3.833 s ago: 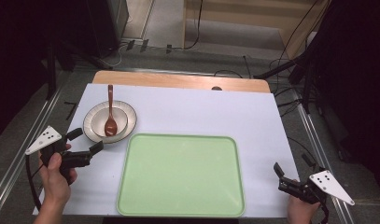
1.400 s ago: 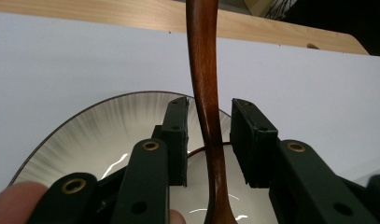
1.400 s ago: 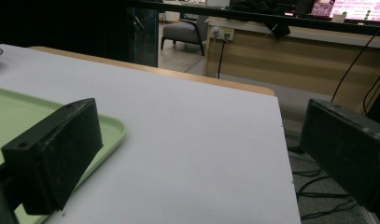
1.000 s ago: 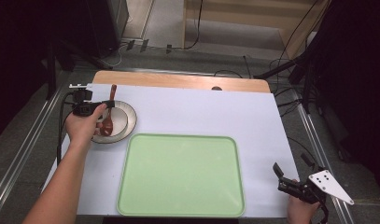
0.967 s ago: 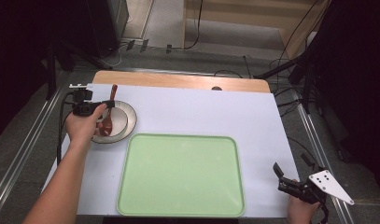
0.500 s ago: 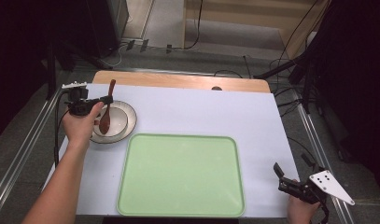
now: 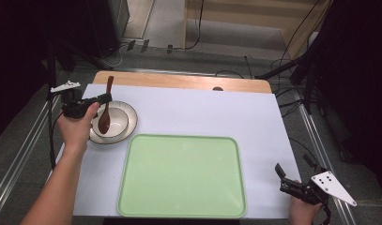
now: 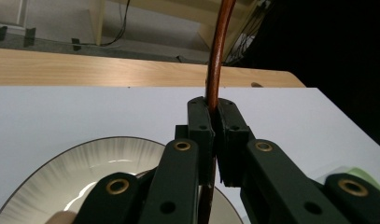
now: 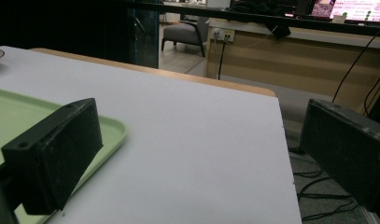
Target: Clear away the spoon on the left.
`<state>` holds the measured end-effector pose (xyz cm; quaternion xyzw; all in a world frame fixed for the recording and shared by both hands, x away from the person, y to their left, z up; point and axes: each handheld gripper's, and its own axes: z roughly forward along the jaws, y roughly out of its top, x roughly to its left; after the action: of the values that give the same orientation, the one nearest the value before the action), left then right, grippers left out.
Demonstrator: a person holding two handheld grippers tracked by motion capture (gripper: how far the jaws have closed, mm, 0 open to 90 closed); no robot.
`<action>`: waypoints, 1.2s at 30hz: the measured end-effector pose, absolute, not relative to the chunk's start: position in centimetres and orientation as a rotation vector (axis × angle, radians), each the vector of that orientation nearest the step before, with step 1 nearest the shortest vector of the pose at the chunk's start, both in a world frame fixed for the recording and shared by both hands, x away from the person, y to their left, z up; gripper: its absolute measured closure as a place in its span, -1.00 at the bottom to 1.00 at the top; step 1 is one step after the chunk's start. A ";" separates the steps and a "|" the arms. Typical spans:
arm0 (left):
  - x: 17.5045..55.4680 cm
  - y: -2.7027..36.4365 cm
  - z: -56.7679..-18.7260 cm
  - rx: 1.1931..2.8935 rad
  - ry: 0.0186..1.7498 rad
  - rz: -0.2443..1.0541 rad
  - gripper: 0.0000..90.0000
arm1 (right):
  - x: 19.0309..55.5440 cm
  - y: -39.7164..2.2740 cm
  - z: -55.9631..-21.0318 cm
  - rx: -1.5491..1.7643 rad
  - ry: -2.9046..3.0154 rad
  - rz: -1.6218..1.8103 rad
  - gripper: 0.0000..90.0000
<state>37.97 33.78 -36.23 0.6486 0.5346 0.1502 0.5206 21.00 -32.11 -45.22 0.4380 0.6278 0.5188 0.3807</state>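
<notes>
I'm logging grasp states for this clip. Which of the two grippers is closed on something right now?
The left gripper: its jaws pinch the brown spoon handle above the bowl. The right gripper sits open by the green tray, holding nothing.

The white bench [image 7: 202,112] is bare across its far middle and right side, so a hand could pass there freely. The green tray [image 7: 181,176] lies flat and low in the near middle. At the far left, the bowl [image 7: 114,123], the brown spoon [image 7: 105,107] and the left tool [image 7: 102,97] block the way, the spoon probably lifted.
</notes>
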 end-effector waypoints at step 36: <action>32.5 31.7 -34.8 1.533 1.154 0.286 0.92 | 21.0 -32.0 -45.2 1.116 1.605 1.320 -1.00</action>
<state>32.47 31.71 -34.76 0.6520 0.4905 0.1218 0.5652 21.02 -32.04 -45.22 0.4373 0.6291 0.5172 0.3816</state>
